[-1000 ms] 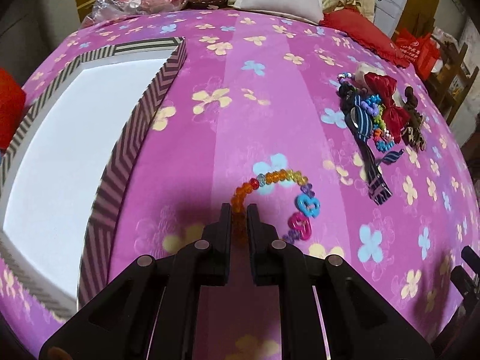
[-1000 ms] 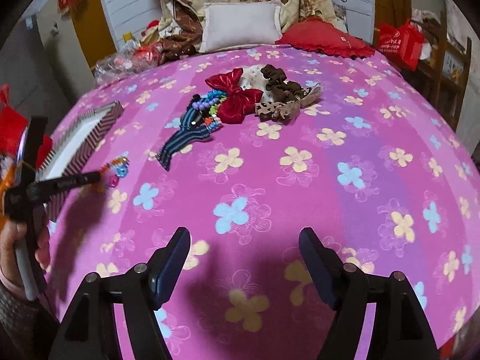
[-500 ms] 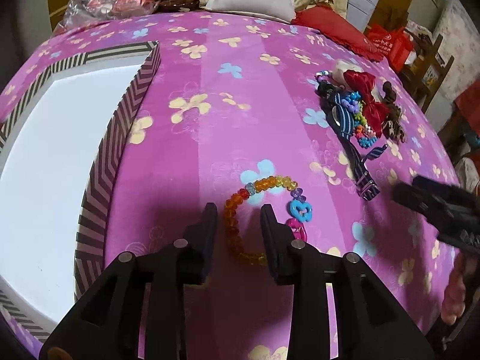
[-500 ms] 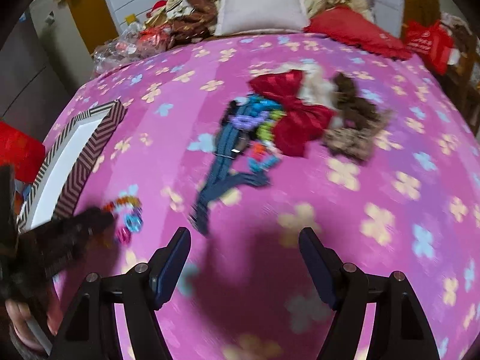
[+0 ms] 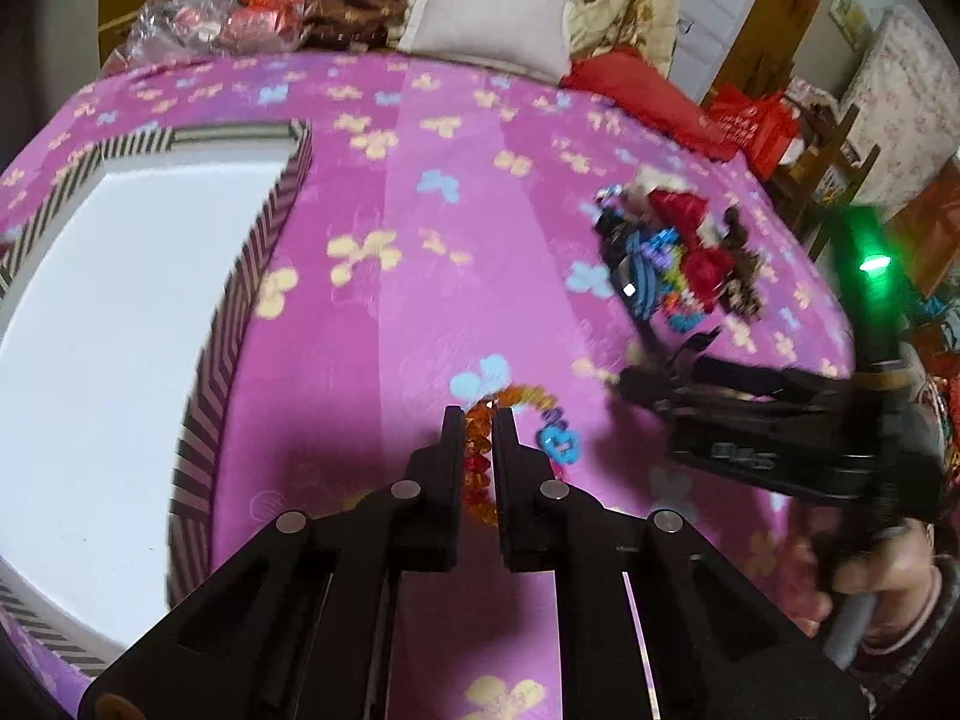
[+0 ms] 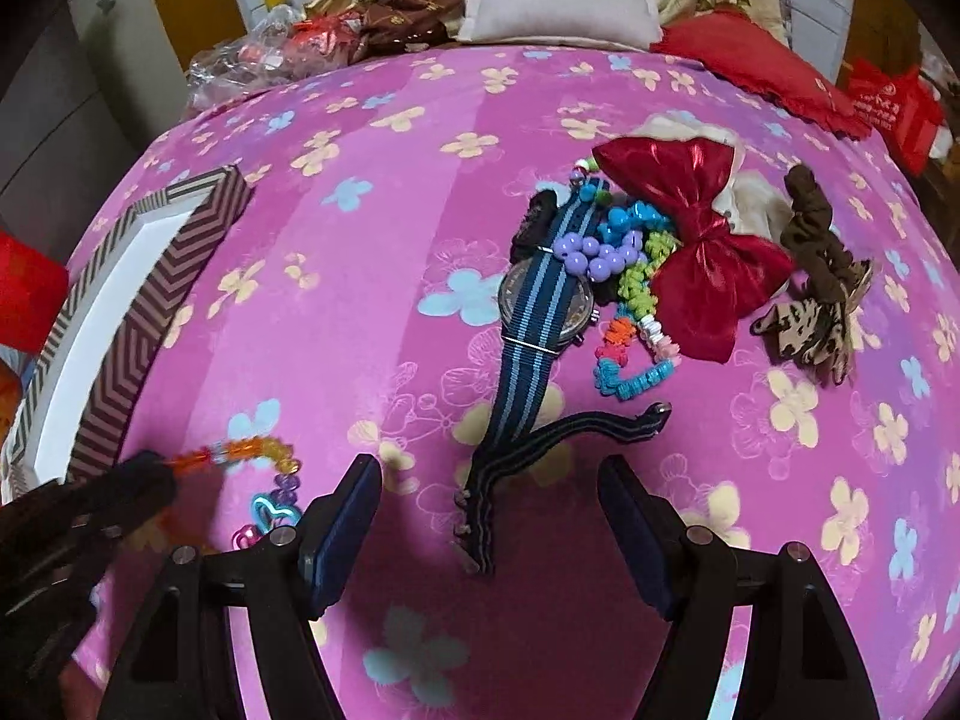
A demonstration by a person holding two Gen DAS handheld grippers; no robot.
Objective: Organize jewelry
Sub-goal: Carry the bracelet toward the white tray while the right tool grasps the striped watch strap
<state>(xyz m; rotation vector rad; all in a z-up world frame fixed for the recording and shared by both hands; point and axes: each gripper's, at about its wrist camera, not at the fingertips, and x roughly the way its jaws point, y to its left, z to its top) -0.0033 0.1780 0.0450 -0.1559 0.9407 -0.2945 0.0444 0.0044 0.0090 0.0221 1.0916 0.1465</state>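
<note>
Pink flowered bedspread (image 5: 456,192) fills both views; pillows and clutter at the far edge. Box w/ zigzag-striped rim and white inside (image 5: 240,324) sits on the left side of the bed, empty as far as visible.

Pile of accessories on the right side: red bow (image 6: 696,252), striped-strap watch (image 6: 543,306) w/ strap trailing toward the cam, brown scrunchie (image 6: 810,222) and a patterned hair tie just right of the bow, purple beads (image 6: 585,255) lying over the watch strap, multicolor stretchy band (image 6: 636,330) between watch and bow. All touching or overlapping; pile is blurred in left wrist view.

Bead bracelet (image 5: 480,450) lies apart from the pile, between box and pile, nearer the box. Orange/yellow beads, w/ blue heart charm (image 5: 561,441) and pink charm at one end.

Left claw (image 5: 478,420): jaws narrow, closed onto the orange stretch of the bracelet; beads visible in the slot between the fingers. Rest of the loop curves out to the right of the tips, charms hanging off that side. Claw angled down at the bedspread, tips at or just above the fabric; contact w/ fabric can't tell.

Right claw (image 6: 489,510): jaws wide, nothing between them. Low over the bedspread, pointing at the pile; loose watch strap end lies between the fingers' line. Person's right hand (image 5: 882,576) grips the handle, green LED lit on top.
</note>
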